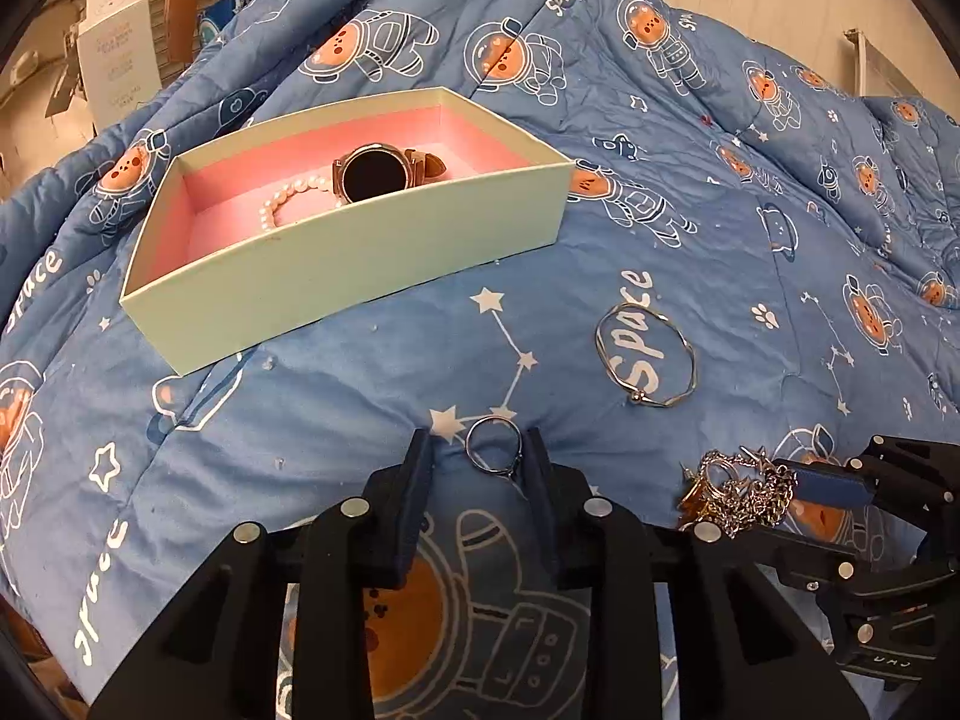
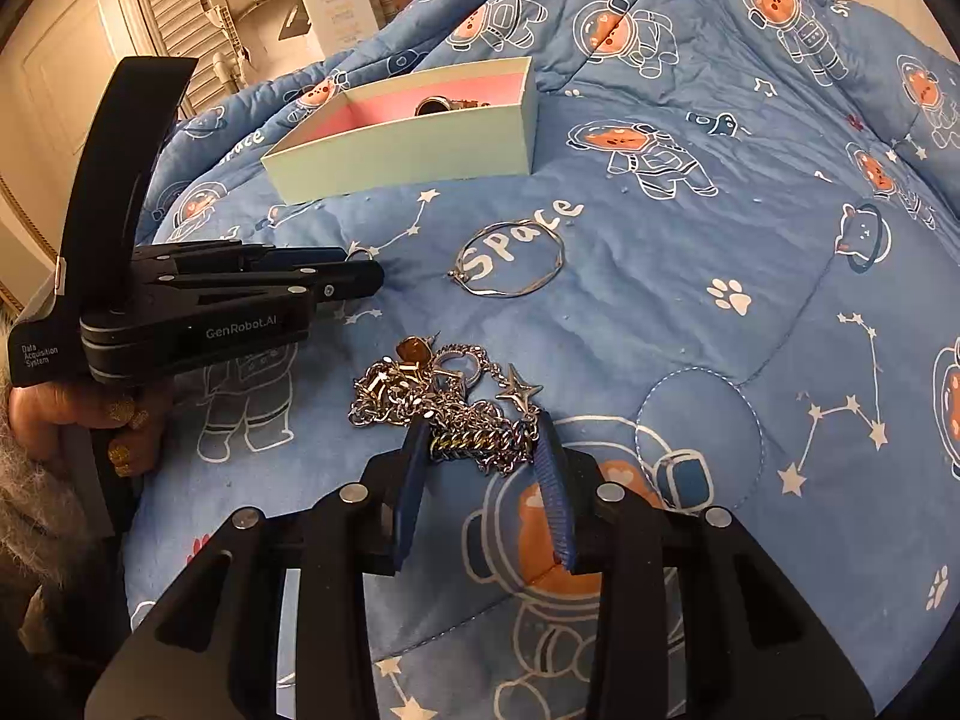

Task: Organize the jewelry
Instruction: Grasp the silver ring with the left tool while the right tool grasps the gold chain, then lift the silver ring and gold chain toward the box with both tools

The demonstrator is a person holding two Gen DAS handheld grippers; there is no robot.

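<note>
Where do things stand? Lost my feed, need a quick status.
Left gripper pinching the ring on the quilt. Right gripper clamped on the chain pile. Box holds watch, pearls. Bangle loose; nothing blocking.

Quilt (image 1: 750, 276): box (image 1: 336, 258), bangle (image 1: 645, 354), chains (image 2: 444, 408).

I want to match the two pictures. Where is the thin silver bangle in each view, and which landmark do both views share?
Left wrist view: the silver bangle lies right of centre on the blue quilt, around the word "Space".
Right wrist view: the silver bangle lies near the middle, above the chain pile.
Shared landmark: the open box with pink lining, up and left of the bangle in both.
</note>
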